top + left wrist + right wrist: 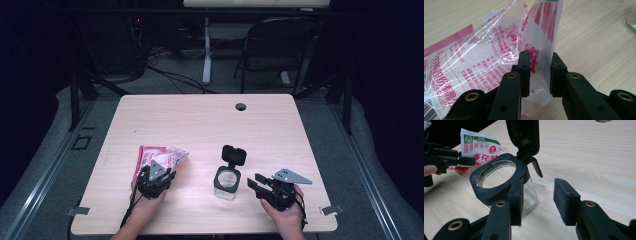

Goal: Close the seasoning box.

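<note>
A clear plastic bag with red and pink print lies at the table's front left, one end raised. My left gripper is shut on a loose fold of that bag, and the film touches both pads of the gripper. A square glass jar stands front centre, its black hinged lid flipped up. My right gripper rests just right of the jar, open. In the right gripper view the jar sits beside the left finger of this gripper, with nothing between the pads. The bag stands behind.
The light wooden table has a round cable hole near its far edge. A folding chair and cables stand on the floor beyond. A hand holds the left gripper.
</note>
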`<action>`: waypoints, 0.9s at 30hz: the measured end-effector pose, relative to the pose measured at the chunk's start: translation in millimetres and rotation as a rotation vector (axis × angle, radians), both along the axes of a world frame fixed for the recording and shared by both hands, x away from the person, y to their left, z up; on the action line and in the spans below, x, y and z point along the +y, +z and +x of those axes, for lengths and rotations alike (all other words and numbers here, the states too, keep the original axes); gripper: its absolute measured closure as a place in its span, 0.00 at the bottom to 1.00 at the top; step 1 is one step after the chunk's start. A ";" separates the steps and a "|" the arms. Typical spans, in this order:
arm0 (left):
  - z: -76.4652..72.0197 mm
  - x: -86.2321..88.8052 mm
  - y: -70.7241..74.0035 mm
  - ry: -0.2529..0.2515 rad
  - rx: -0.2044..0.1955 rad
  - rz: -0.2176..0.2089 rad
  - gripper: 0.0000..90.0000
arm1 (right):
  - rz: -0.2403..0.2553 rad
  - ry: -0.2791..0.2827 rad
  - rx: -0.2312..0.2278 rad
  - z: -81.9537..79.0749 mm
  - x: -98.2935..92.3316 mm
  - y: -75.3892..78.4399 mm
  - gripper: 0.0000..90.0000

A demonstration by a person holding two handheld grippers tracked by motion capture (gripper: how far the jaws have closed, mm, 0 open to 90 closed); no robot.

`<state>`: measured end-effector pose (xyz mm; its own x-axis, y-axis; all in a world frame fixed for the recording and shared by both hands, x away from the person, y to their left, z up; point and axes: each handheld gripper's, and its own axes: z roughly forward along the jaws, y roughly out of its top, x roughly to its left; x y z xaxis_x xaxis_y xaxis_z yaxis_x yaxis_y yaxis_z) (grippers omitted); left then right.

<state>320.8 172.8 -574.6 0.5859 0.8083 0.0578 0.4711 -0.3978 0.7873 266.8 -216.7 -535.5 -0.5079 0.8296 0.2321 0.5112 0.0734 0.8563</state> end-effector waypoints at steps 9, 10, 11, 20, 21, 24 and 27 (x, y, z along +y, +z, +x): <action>3.9 8.3 0.2 0.019 0.049 -0.080 0.95 | -0.001 -0.003 0.003 0.2 0.0 -0.8 0.67; 4.6 9.7 0.4 0.019 0.053 -0.085 0.97 | -0.002 -0.003 0.003 0.3 0.1 -0.9 0.67; 4.8 10.2 0.3 0.020 0.055 -0.089 0.98 | -0.002 -0.003 0.003 0.3 0.2 -0.9 0.67; 7.0 13.3 0.1 0.030 0.083 -0.123 1.00 | -0.002 -0.006 0.000 0.2 -1.1 -0.4 0.67; 7.1 13.3 -0.1 0.032 0.080 -0.125 1.00 | -0.001 -0.006 0.000 0.2 -1.3 -0.3 0.67; 7.1 13.7 0.4 0.029 0.083 -0.125 1.00 | -0.001 -0.007 -0.001 0.2 -1.5 -0.3 0.67; 6.8 14.1 1.1 0.030 0.084 -0.127 1.00 | -0.002 -0.006 -0.001 0.3 -1.4 -0.4 0.67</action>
<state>327.6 186.8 -573.5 0.5597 0.8233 -0.0946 0.5477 -0.2819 0.7878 267.1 -218.1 -535.8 -0.5028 0.8332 0.2299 0.5104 0.0716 0.8569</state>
